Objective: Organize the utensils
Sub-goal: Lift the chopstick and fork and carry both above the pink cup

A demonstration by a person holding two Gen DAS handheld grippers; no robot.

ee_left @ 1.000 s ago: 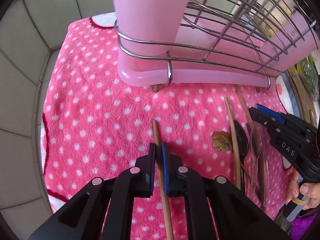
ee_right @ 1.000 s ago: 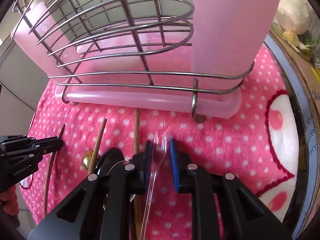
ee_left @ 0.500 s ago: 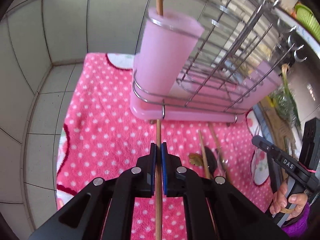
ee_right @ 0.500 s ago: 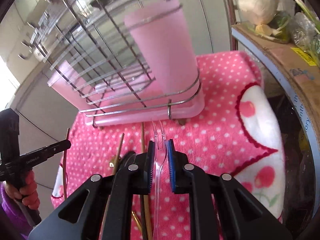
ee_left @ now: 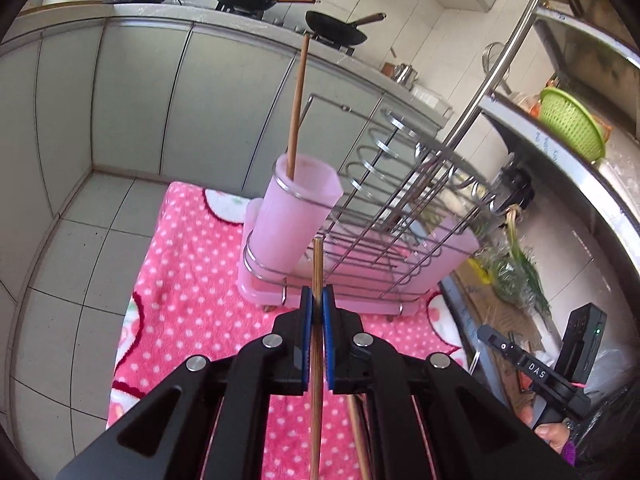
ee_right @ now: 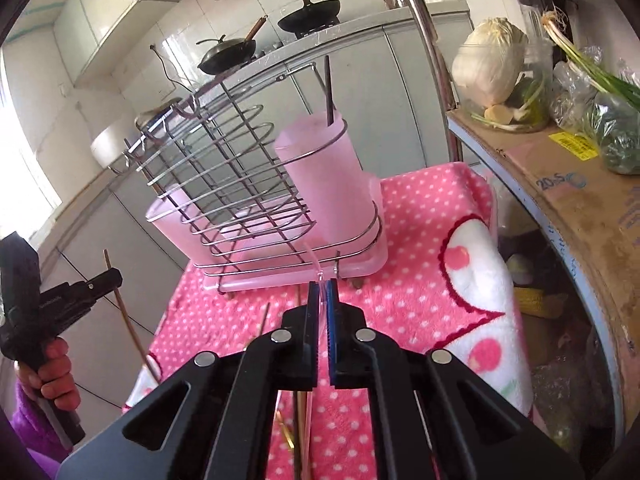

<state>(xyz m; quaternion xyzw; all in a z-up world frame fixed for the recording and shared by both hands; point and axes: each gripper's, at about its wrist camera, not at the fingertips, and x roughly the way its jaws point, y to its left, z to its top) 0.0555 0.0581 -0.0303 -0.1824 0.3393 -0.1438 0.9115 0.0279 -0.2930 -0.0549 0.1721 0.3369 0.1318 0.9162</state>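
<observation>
While the left hand-held gripper [ee_left: 316, 300] clamps 1 wooden chopstick [ee_left: 315, 344], the right hand-held gripper [ee_right: 322, 292] pinches a clear plastic fork [ee_right: 316, 268] near the pink cup [ee_right: 326, 176].

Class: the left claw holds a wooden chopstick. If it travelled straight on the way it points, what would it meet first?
Probably the pink utensil cup at the near end of the wire rack; the chopstick tip already overlaps the cup's lower side, though depth is unclear.

Pale grey cabinets [ee_left: 132, 92] line a tiled floor [ee_left: 68, 264]; bright daylight enters.
</observation>
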